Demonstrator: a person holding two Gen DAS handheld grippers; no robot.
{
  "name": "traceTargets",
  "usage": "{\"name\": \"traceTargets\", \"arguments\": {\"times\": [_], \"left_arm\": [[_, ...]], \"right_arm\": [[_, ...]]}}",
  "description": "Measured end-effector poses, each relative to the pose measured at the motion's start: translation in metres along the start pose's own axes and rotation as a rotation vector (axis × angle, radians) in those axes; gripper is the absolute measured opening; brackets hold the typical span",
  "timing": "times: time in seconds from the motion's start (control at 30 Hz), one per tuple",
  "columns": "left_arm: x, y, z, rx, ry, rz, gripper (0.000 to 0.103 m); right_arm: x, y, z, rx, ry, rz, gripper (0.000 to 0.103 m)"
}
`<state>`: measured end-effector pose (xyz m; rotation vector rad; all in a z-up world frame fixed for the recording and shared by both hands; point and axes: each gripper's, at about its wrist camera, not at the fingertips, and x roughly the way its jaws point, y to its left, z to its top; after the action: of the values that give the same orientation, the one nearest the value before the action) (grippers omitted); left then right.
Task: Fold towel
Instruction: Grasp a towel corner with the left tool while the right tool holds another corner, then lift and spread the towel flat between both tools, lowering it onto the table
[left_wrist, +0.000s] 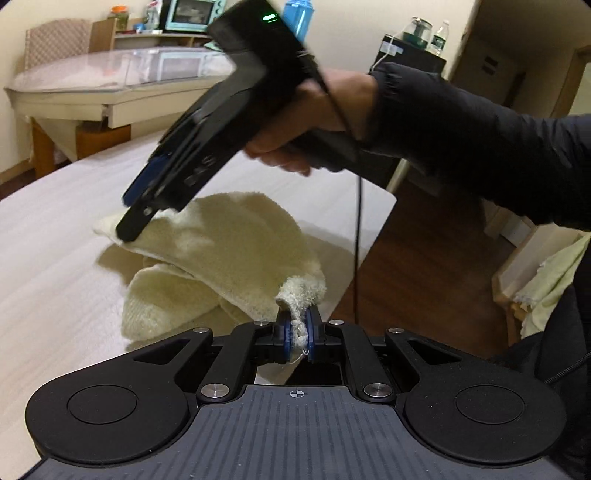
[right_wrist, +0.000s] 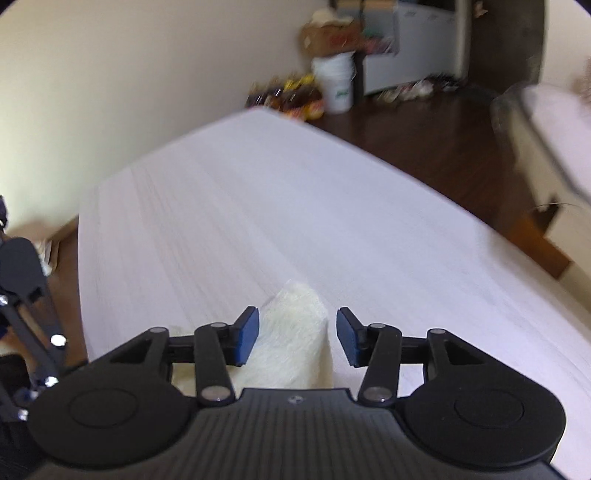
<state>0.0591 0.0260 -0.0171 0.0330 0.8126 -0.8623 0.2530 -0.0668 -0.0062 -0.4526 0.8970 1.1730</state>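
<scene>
The fluffy cream terry towel (left_wrist: 229, 254) lies bunched and partly lifted on the pale wood-grain bench (left_wrist: 55, 277), near the bench's right-hand edge in the left wrist view, with dark floor just beyond. The left claw (left_wrist: 298, 332) is clamped on one corner of it, a tuft of fabric and loose threads squeezed between its blue pads (left_wrist: 282, 338). The right claw (right_wrist: 295, 336) stands with its jaws apart around another raised fold of the towel (right_wrist: 295, 332), the blue pads (right_wrist: 248, 334) either side of the cloth and not yet pinching; in the left wrist view its black body (left_wrist: 207, 140), blurred with motion, dips onto the far end of the towel.

Risks, as judgements: the left claw holds only a thin nip of corner, so a sharp pull could slip it free and drop the fold. If the right claw closes on a thick bunch instead of a single edge, several layers would come up together and the fold would go crooked. The towel sits close to the bench edge, so a drag toward that side could spill it onto the floor. The black cable (left_wrist: 357, 236) hanging from the right claw's handle could snag the cloth.

Count: one towel on the bench, two claws, one bench; a second pale cloth (left_wrist: 550, 280) hangs off to the right, apart from the work
</scene>
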Motion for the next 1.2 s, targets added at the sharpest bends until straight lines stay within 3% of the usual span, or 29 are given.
{"name": "traceTargets", "arguments": {"times": [0.1,0.23,0.33,0.57,0.7,0.77,0.87,1.0,1.1,1.2], "left_arm": [[-0.001,0.002,-0.003,-0.013,-0.002,-0.002,0.008],[-0.005,0.009,-0.002,-0.03,-0.014,0.011,0.008],[-0.015,0.019,0.01,-0.02,-0.037,0.065,0.008],[-0.043,0.062,0.073,0.092,-0.081,0.292,0.008],[-0.083,0.064,0.123,0.171,-0.204,0.461,0.008],[-0.098,0.052,0.132,0.206,-0.253,0.48,0.008],[-0.097,0.024,0.126,0.259,-0.238,0.461,0.008],[-0.053,0.004,0.086,0.295,-0.101,0.404,0.008],[-0.013,0.0,0.041,0.25,0.008,0.345,0.008],[-0.001,-0.003,0.014,0.205,0.043,0.307,0.01]], "right_arm": [[0.009,-0.001,0.001,-0.005,0.028,0.013,0.008],[-0.008,0.002,-0.005,0.01,-0.049,-0.035,0.006],[-0.039,-0.002,-0.014,0.082,-0.171,-0.073,0.006],[-0.12,-0.036,-0.012,0.219,-0.477,-0.213,0.006],[-0.163,-0.04,-0.013,0.222,-0.681,-0.264,0.006],[-0.187,-0.028,-0.02,0.196,-0.777,-0.276,0.006],[-0.196,-0.009,-0.046,0.195,-0.778,-0.281,0.006],[-0.165,0.002,-0.1,0.277,-0.686,-0.26,0.006],[-0.142,0.016,-0.143,0.359,-0.607,-0.232,0.007],[-0.123,0.032,-0.185,0.411,-0.533,-0.209,0.011]]}}
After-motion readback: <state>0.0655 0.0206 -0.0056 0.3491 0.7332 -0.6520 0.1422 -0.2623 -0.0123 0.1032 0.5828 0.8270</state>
